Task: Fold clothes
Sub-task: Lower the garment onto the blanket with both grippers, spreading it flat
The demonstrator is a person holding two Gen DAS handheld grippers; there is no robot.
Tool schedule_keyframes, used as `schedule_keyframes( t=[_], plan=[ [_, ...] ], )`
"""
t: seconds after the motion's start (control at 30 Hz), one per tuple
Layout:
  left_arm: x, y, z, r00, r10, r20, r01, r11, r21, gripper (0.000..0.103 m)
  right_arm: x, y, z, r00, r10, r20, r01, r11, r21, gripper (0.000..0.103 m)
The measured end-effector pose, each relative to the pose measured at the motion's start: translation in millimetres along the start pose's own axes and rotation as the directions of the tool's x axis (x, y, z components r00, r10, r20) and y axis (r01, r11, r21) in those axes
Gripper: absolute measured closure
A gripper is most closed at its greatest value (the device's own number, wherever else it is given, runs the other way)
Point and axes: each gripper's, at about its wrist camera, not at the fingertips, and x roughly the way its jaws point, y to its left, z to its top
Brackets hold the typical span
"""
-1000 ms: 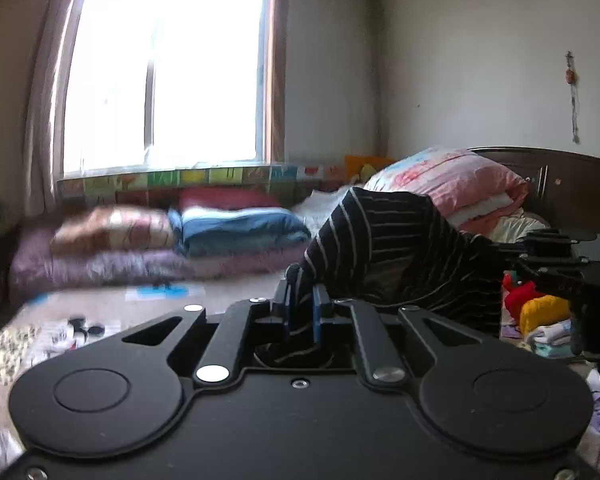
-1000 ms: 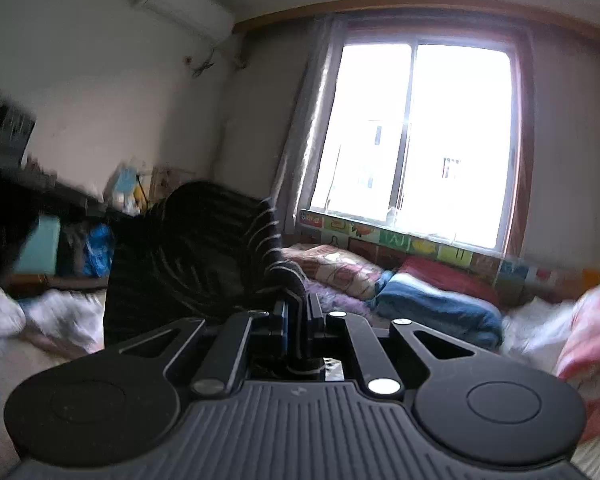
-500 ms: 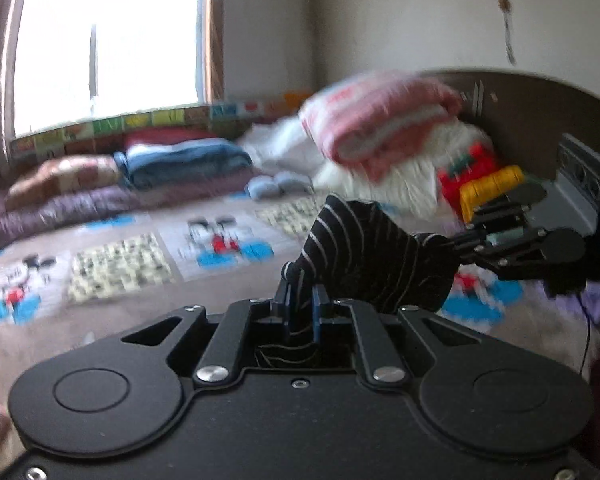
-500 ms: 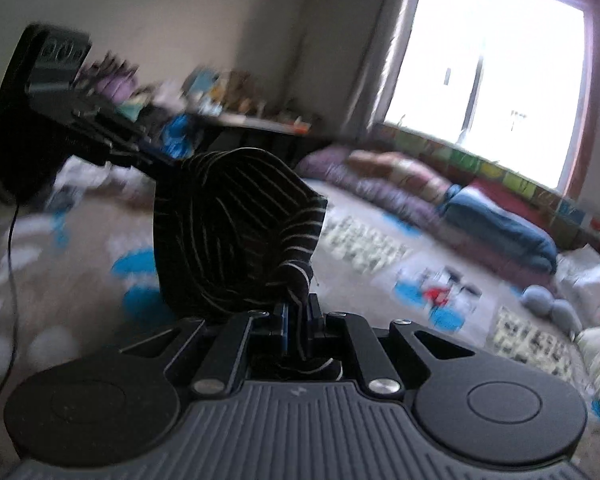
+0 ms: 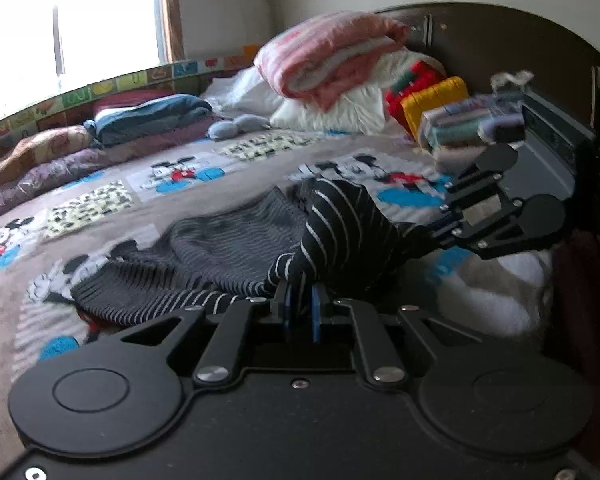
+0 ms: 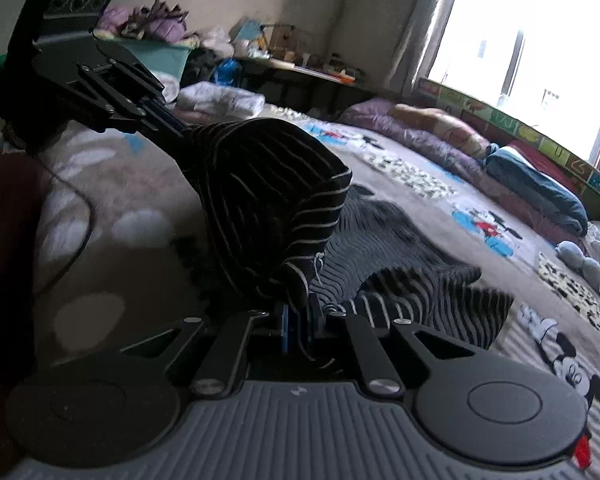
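**Here, two grippers pinch one striped garment low over a bed**

Left wrist view: the left gripper (image 5: 299,304) has its fingers pressed together on a bunched edge of a black garment with thin pale stripes (image 5: 340,232). From the fingers the cloth rises into a hump straight ahead, then runs to the right, where the right gripper (image 5: 428,236) reaches in from that side with its tips buried in the same cloth. Ahead and to the left of the fingers, the rest of the garment lies slack and rumpled on the bed cover (image 5: 100,204), which bears cartoon-mouse panels. Far beyond the fingertips, a folded pink blanket (image 5: 328,56) sits on white bedding against a dark headboard (image 5: 500,40). To the right of it stands a stack of folded clothes (image 5: 460,128), blurred. Far left, a bright window (image 5: 68,28) is visible.

Right wrist view: the right gripper (image 6: 300,314) also has its fingers closed tight on a fold of the garment (image 6: 268,196). The cloth forms a dark dome directly ahead. At the far left of the dome, the left gripper (image 6: 180,130) enters and nips the opposite edge. To the right of the fingers, the free part of the garment spreads flat on the bed cover (image 6: 420,184). Folded quilts (image 6: 440,128) lie under the window (image 6: 540,40) at the far right. A cluttered table (image 6: 300,68) stands well beyond the fingertips.
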Motion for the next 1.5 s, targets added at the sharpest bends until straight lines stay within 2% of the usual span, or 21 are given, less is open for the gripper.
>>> schedule_keyframes(
  t=[0.13,0.3,0.4,0.5,0.57,0.6,0.63,0.7,0.73,0.77,0.8,0.83,0.87,0.93,1.0,1.03,1.1,1.17,1.27,1.4,1.5],
  plan=[
    [-0.6,-14.3,-24.5,0.999,0.013,-0.04,-0.013,1.0,0.016,0.096,9.4,13.5,-10.9,0.995,0.017,-0.1,-0.023,0.998,-0.059,0.092],
    [1.8,-25.8,-52.6,0.991,0.003,-0.133,-0.007,1.0,-0.03,0.096,9.4,28.7,-25.4,0.981,0.035,-0.193,-0.054,0.994,-0.094,0.082],
    [-13.6,-22.3,-60.3,0.989,-0.015,-0.147,-0.004,0.991,-0.134,0.092,-8.9,24.2,-24.8,0.984,0.034,-0.175,-0.041,0.999,-0.032,0.078],
    [-38.3,-11.8,-63.9,0.991,-0.014,-0.131,-0.023,0.961,-0.277,0.075,-31.4,8.2,-22.0,0.995,0.017,-0.103,0.0,0.987,0.163,0.072],
    [-57.8,-1.5,-63.8,0.994,-0.009,-0.108,-0.034,0.92,-0.391,0.062,-37.3,3.4,-27.3,0.998,0.017,-0.056,0.003,0.938,0.347,0.06],
    [-67.5,3.6,-63.7,0.995,-0.005,-0.097,-0.039,0.894,-0.446,0.052,-40.3,1.1,-30.0,0.999,0.014,-0.033,0.002,0.901,0.435,0.056],
    [-78.0,8.9,-63.0,0.997,-0.007,-0.076,-0.033,0.861,-0.508,0.048,-43.3,-1.3,-32.6,1.0,0.008,-0.01,-0.002,0.855,0.518,0.049],
    [-93.9,18.0,-64.3,1.0,-0.02,-0.023,0.001,0.765,-0.644,0.038,-49.2,-6.1,-37.9,0.999,-0.009,0.033,-0.016,0.742,0.67,0.045],
    [-96.2,20.1,-65.7,1.0,-0.017,-0.008,0.006,0.718,-0.696,0.038,-52.2,-8.5,-40.6,0.998,-0.021,0.054,-0.025,0.675,0.737,0.046],
    [-96.7,19.4,-65.4,1.0,-0.004,-0.005,-0.001,0.69,-0.723,0.038,-55.1,-10.8,-43.2,0.997,-0.035,0.073,-0.037,0.602,0.798,0.045],
    [-94.3,14.2,-62.4,1.0,0.021,-0.019,-0.028,0.695,-0.718,0.038,-53.6,-1.1,-40.7,0.997,-0.066,0.049,0.001,0.61,0.792,0.045],
    [-89.6,4.4,-58.8,0.998,0.055,-0.04,-0.067,0.719,-0.692,0.038,-48.3,18.8,-33.9,0.993,-0.115,-0.005,0.082,0.681,0.728,0.043],
    [-81.2,-12.5,-54.1,0.992,0.102,-0.072,-0.124,0.767,-0.629,0.038,-43.8,33.9,-28.6,0.989,-0.149,-0.024,0.125,0.718,0.685,0.043],
    [-64.5,-46.3,-44.8,0.972,0.203,-0.122,-0.236,0.841,-0.487,0.037,-36.0,55.9,-20.8,0.983,-0.185,-0.01,0.148,0.747,0.649,0.043],
    [-45.6,-80.3,-40.4,0.952,0.278,-0.128,-0.305,0.888,-0.345,0.037,-28.6,66.5,-10.2,0.973,-0.232,0.008,0.174,0.754,0.633,0.041],
    [-36.8,-93.8,-39.9,0.945,0.305,-0.119,-0.327,0.898,-0.294,0.037,-24.9,70.2,-4.5,0.967,-0.256,0.018,0.188,0.755,0.628,0.04],
    [-23.0,-109.7,-40.2,0.933,0.346,-0.094,-0.359,0.899,-0.252,0.037,-15.8,73.3,5.7,0.953,-0.303,0.027,0.227,0.766,0.601,0.04],
    [-9.0,-117.5,-41.3,0.927,0.366,-0.077,-0.373,0.896,-0.24,0.037,-3.5,72.9,11.2,0.945,-0.326,-0.007,0.274,0.783,0.558,0.041],
    [13.0,-122.0,-41.4,0.906,0.418,-0.068,-0.422,0.882,-0.209,0.037,8.3,62.4,4.1,0.93,-0.366,-0.043,0.323,0.754,0.573,0.042],
    [37.9,-109.7,-37.2,0.853,0.517,-0.071,-0.517,0.819,-0.249,0.037,26.5,61.7,-10.7,0.912,-0.39,-0.129,0.391,0.726,0.566,0.042],
    [51.7,-109.3,-38.8,0.797,0.601,-0.062,-0.599,0.774,-0.204,0.037,24.7,58.6,-21.5,0.897,-0.416,-0.15,0.409,0.65,0.641,0.043]
  ],
)
